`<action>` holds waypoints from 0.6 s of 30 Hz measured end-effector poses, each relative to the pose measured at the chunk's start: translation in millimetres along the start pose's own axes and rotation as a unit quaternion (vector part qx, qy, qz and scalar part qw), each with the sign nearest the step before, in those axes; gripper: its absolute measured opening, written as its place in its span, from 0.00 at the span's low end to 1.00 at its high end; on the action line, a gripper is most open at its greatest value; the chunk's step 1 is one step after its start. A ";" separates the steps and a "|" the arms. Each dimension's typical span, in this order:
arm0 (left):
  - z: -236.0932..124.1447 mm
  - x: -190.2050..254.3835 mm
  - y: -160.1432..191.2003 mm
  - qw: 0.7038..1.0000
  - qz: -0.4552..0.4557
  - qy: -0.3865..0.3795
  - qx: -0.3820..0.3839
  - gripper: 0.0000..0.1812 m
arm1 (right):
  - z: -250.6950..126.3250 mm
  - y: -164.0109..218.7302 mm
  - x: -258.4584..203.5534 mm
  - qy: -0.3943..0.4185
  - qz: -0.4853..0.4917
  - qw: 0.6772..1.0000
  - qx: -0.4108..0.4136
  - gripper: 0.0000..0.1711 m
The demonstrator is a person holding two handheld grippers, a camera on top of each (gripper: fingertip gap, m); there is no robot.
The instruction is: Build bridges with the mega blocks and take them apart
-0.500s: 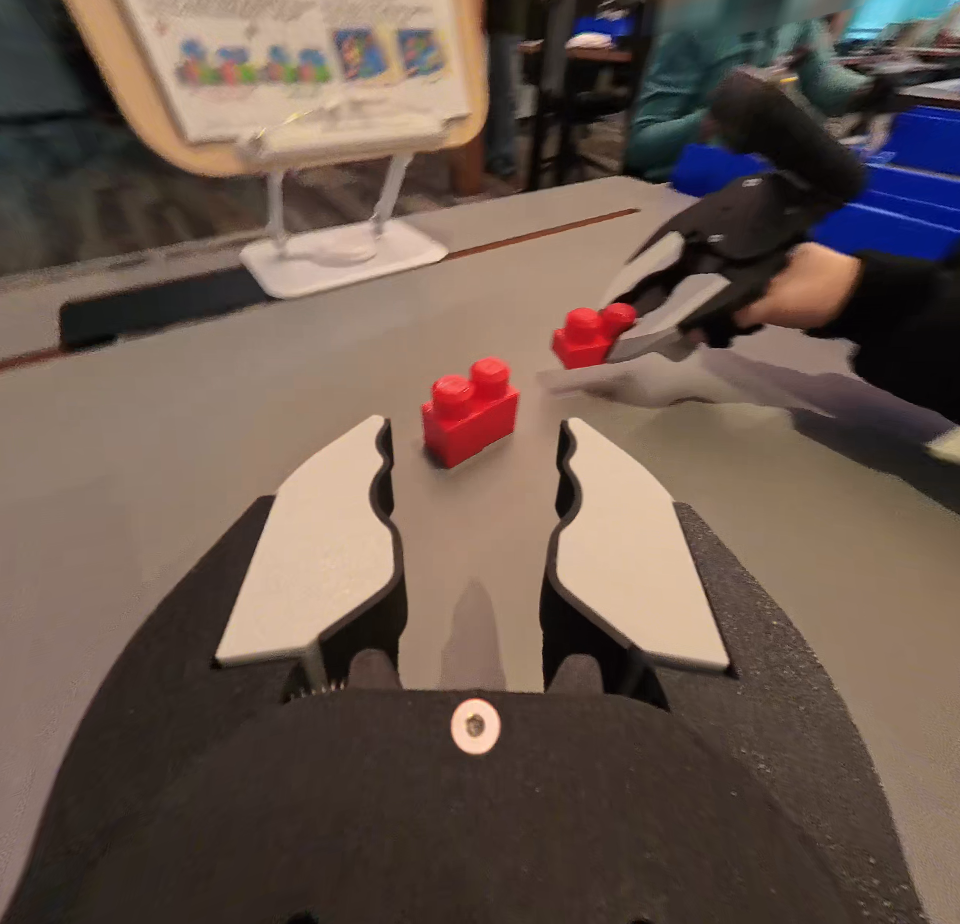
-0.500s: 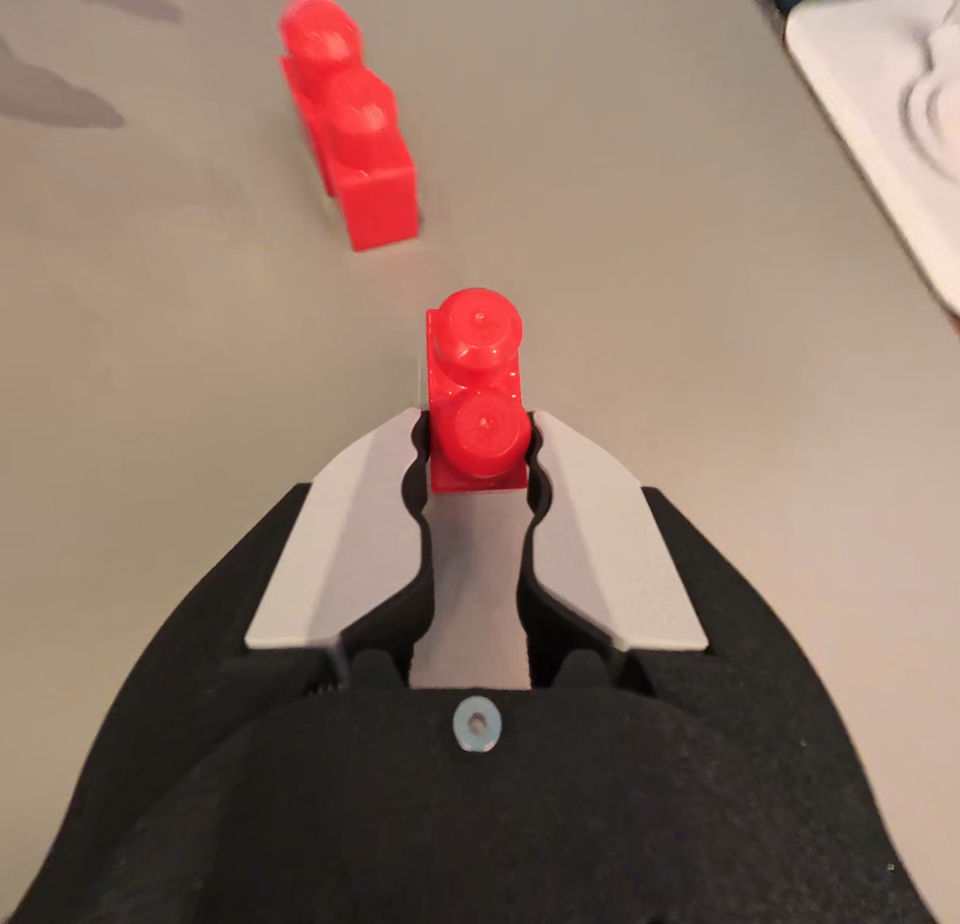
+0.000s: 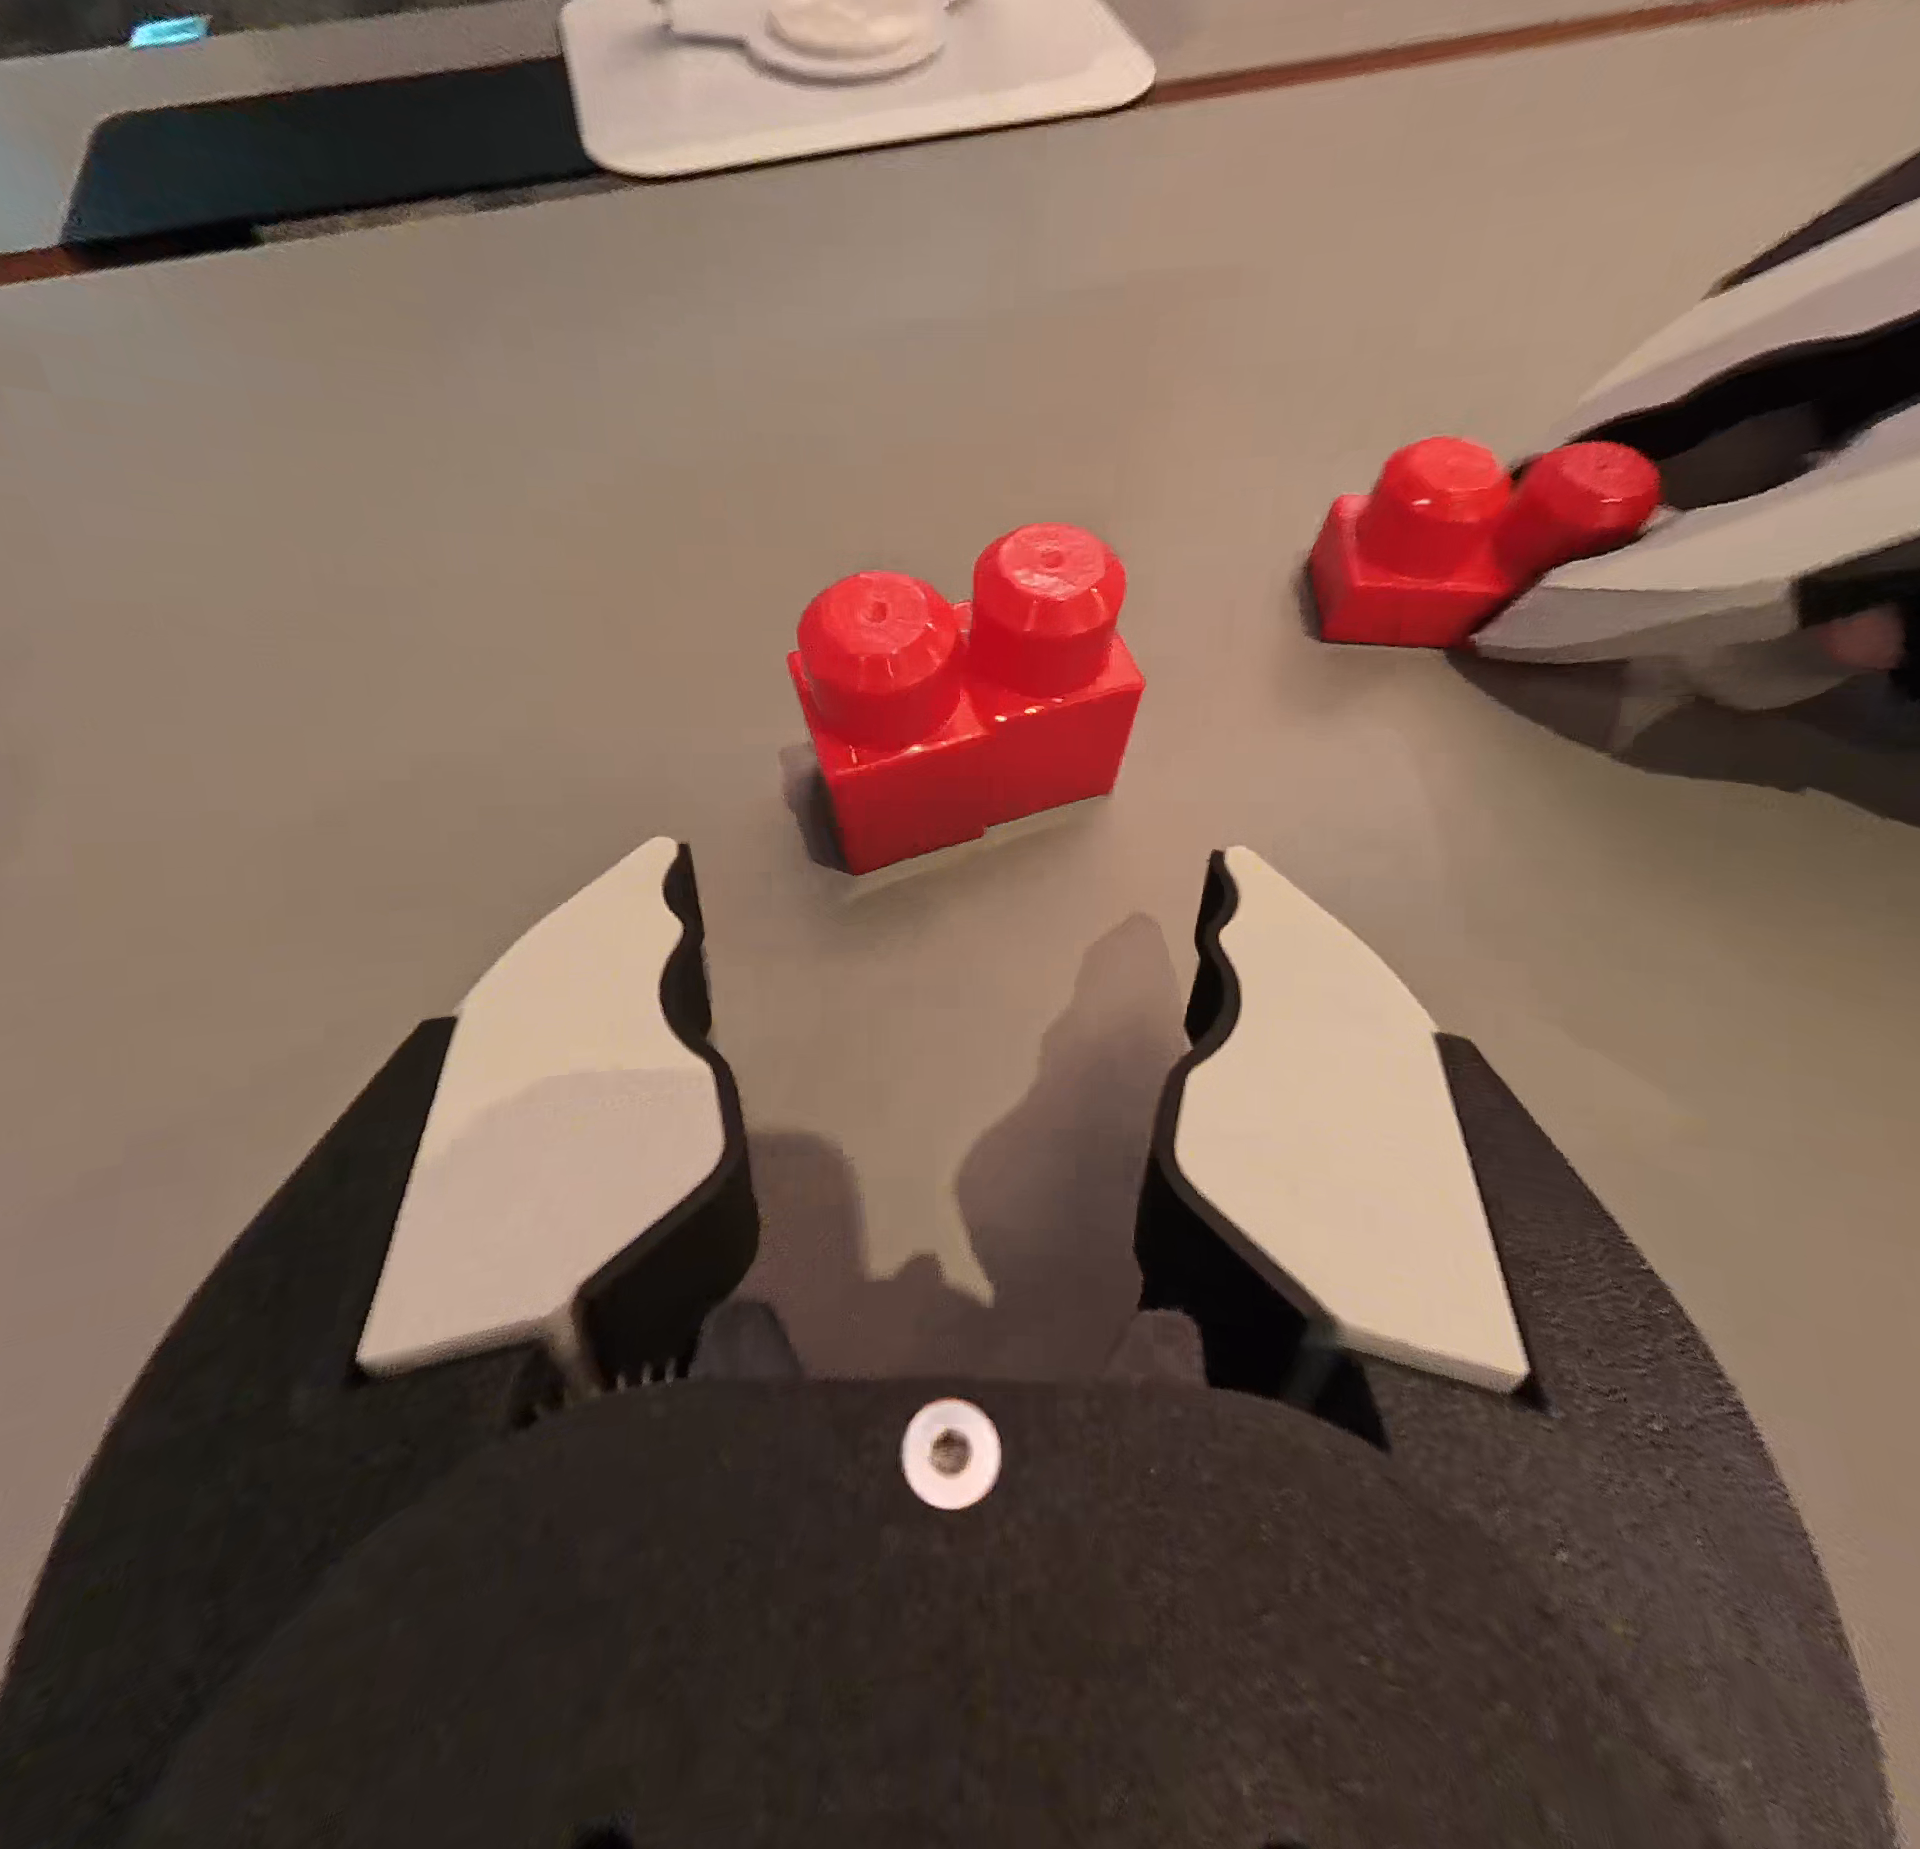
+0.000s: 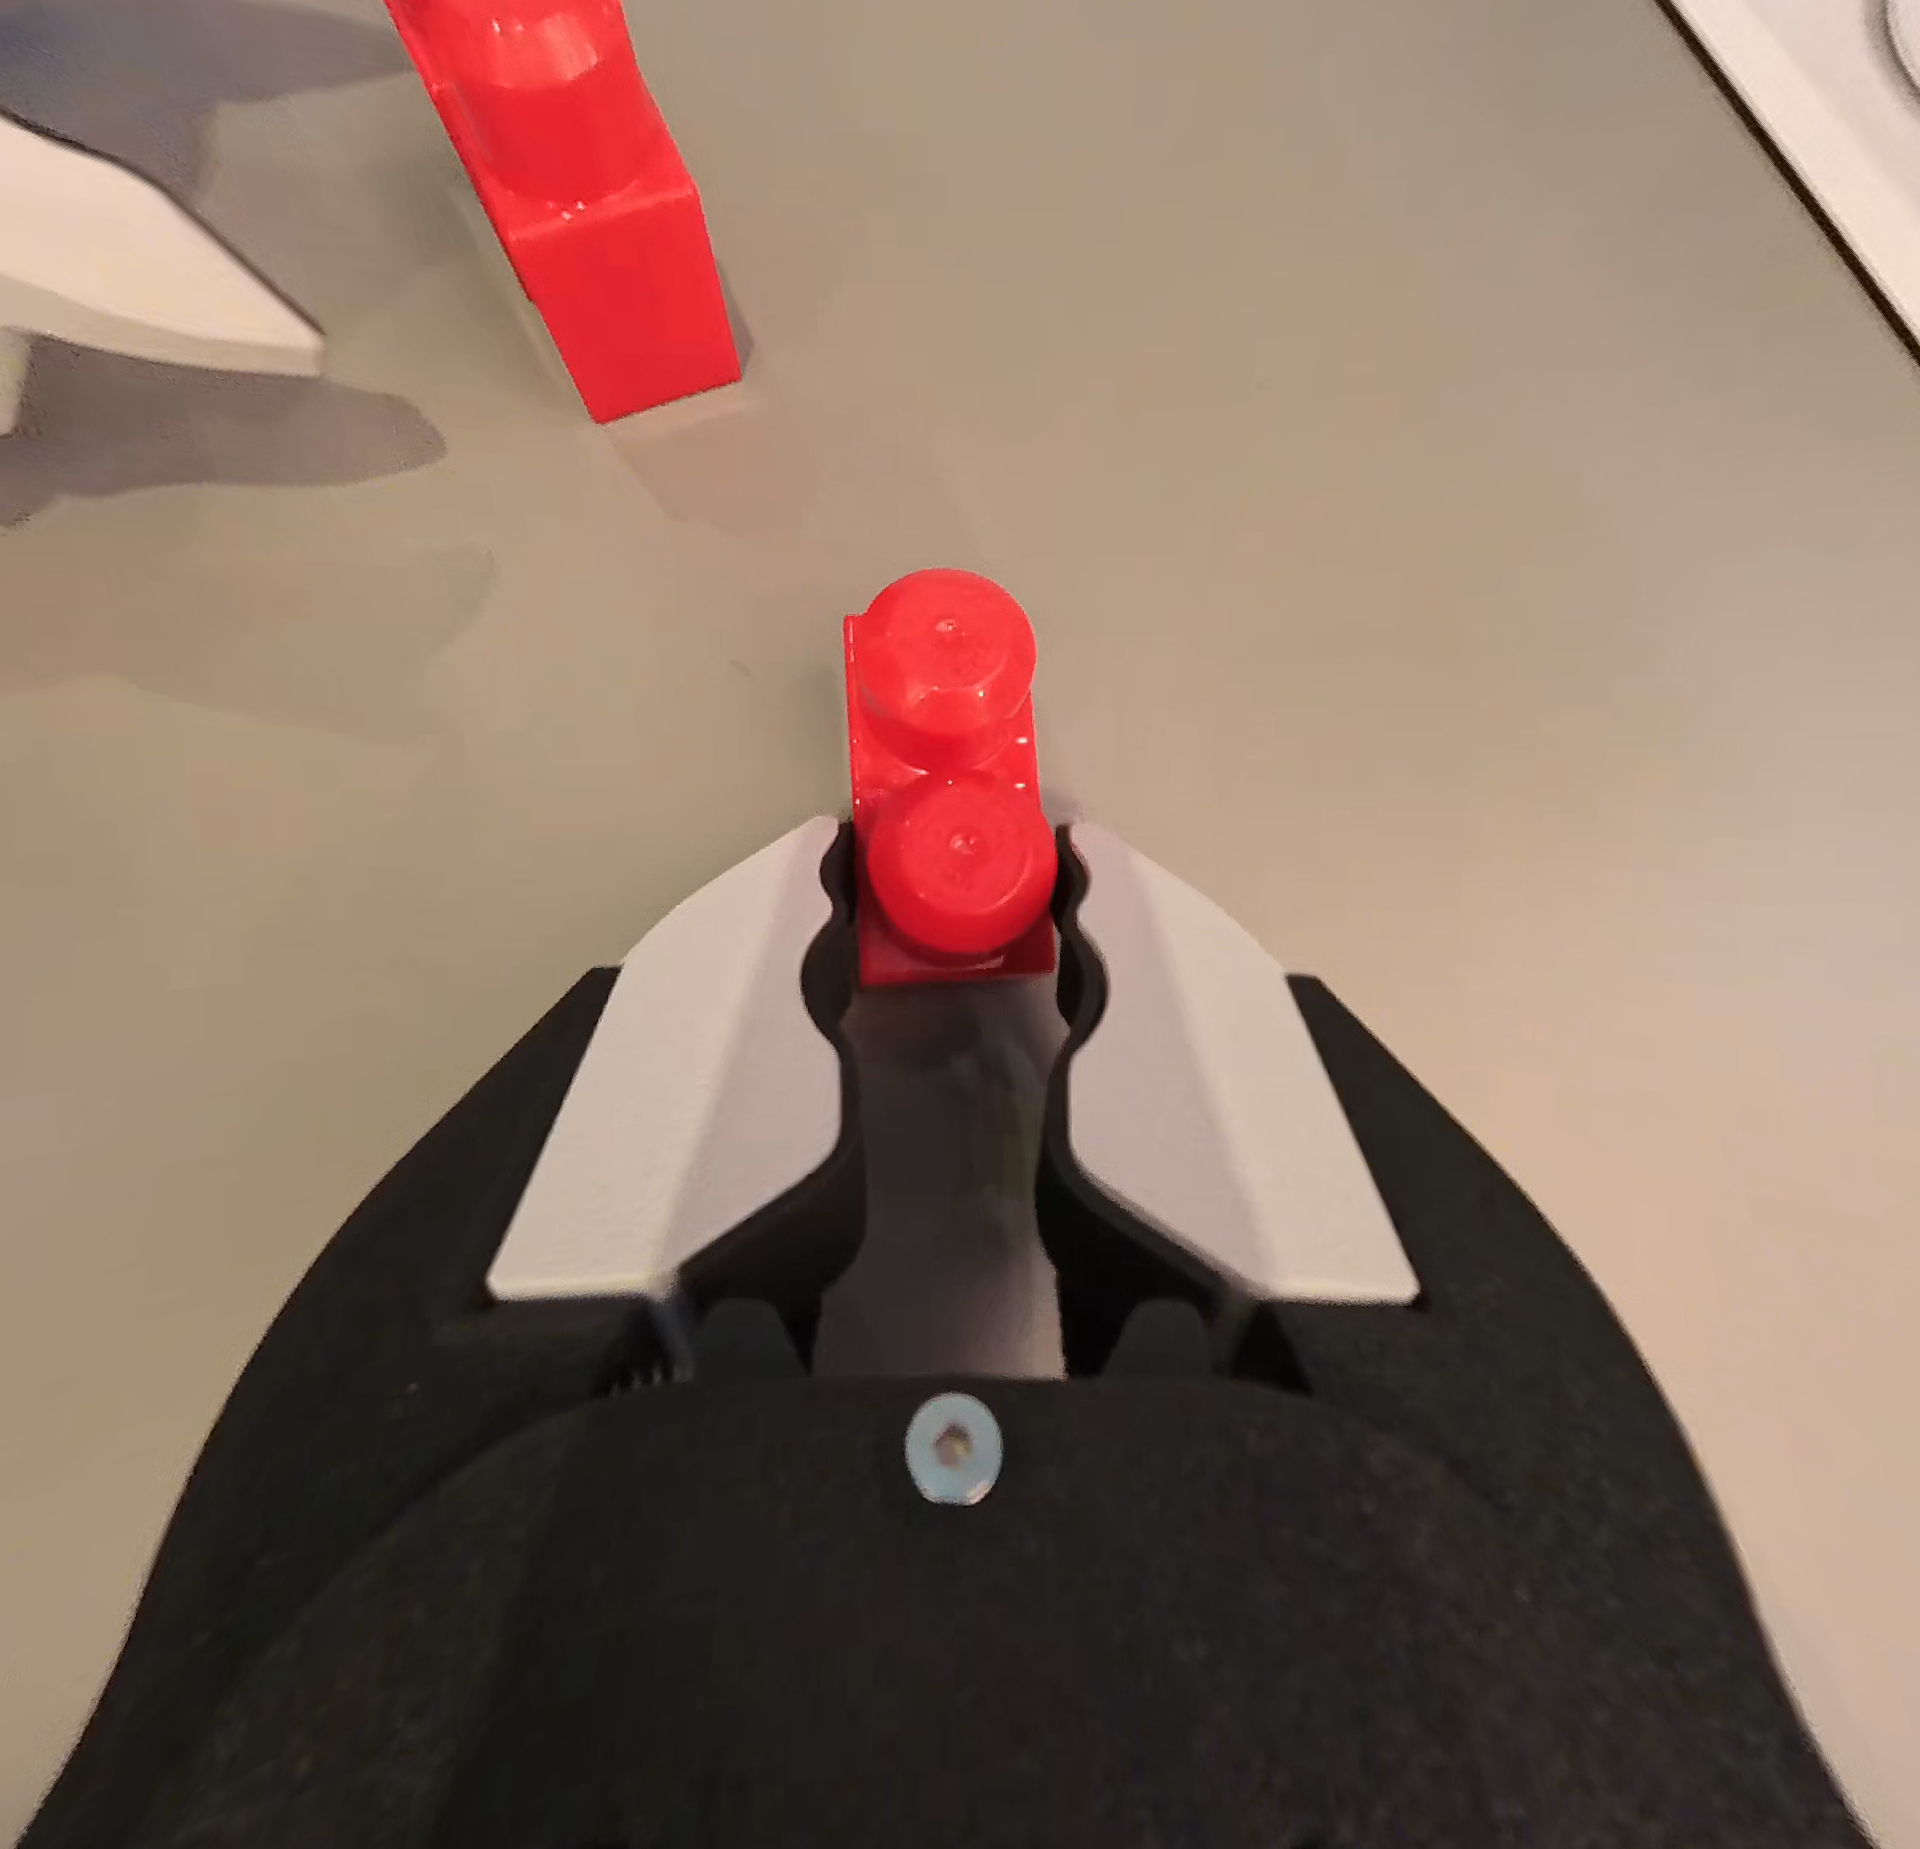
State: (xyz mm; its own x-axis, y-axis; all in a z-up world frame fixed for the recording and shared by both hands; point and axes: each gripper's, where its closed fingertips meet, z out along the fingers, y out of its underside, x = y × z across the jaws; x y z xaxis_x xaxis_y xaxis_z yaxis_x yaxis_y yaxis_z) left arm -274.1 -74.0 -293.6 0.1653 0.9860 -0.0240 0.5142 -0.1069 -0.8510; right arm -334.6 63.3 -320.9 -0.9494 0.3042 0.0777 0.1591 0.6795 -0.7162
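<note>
Two red blocks on the grey surface (image 3: 312, 552), each with two studs, both upright. The left hand-held gripper (image 3: 951, 864) hangs just short of the near block (image 3: 966, 698), fingers spread wide with nothing between them; the block sits a little beyond the tips, its long side turned at a slant. No contact there.

Over to the right, the right hand-held gripper (image 4: 956, 843) is clamped on the far block (image 4: 951, 791). Its fingers pinch the sides around the rear stud, while the front stud pokes out past the tips. From the left wrist view that same block (image 3: 1423, 563) shows at the right edge, its back stud half swallowed by the grey fingers (the rest of that tool runs out of frame). Whether the block's base touches the surface or floats just above it is hard to say from either view.

The two blocks are apart, a clear strip of surface between them. In the right wrist view the free block (image 4: 566, 168) is cut off by the top edge and smeared with blur, and one pale finger of the left tool shows at the left edge.

At the back of the surface stands a white stand base (image 3: 862, 64), its upper part cropped; a corner of it shows at top right in the right wrist view. Beside it lies a dark flat bar (image 3: 312, 158), blurred, and a thin brown line (image 3: 1558, 33) runs along the far side.
</note>
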 end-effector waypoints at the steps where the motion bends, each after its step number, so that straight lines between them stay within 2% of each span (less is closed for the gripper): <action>1: 4.6 -1.5 0.0 1.000 0.000 -0.017 -0.008 0.51 | 0.1 1.9 1.0 0.005 -0.003 1.000 -0.001 0.21; 3: 12.3 0.0 -0.8 0.999 -0.010 -0.030 -0.020 0.51 | -1.0 0.9 1.7 0.011 -0.002 1.000 0.017 0.24; 6: 20.1 7.8 -2.8 0.999 -0.025 -0.029 -0.029 0.50 | -8.8 -2.6 6.2 0.039 -0.008 0.998 0.042 0.33; 8: 22.1 8.9 -1.7 0.998 -0.021 -0.039 -0.036 0.51 | -21.6 -19.2 0.9 0.054 -0.024 0.995 0.082 0.35; 10: 23.0 8.8 -2.0 0.998 -0.019 -0.045 -0.036 0.51 | -34.6 -44.5 -17.3 0.046 -0.052 0.990 0.122 0.27; 11: 24.0 8.9 -2.4 0.998 -0.021 -0.047 -0.037 0.51 | -37.4 -55.0 -27.4 0.036 -0.066 0.989 0.127 0.18; 12: 25.2 8.3 -2.6 0.998 -0.023 -0.050 -0.039 0.51 | -36.2 -61.6 -35.1 0.027 -0.073 0.990 0.117 0.09; 14: 27.7 7.8 -4.6 0.997 -0.029 -0.055 -0.037 0.50 | -26.3 -67.8 -40.6 0.017 -0.065 0.995 0.079 0.01; 18: 32.8 7.3 -4.5 0.996 -0.019 -0.074 -0.048 0.51 | -3.1 -77.1 -36.0 0.011 -0.049 0.998 0.041 0.00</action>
State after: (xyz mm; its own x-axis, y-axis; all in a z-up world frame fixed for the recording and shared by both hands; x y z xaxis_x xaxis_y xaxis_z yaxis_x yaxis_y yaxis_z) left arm -302.8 -62.1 -307.1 0.0223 0.9970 -0.0746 0.5968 -0.0732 -0.7990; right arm -311.8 2.0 -266.3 -0.9531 0.2537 0.1650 0.0419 0.6506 -0.7583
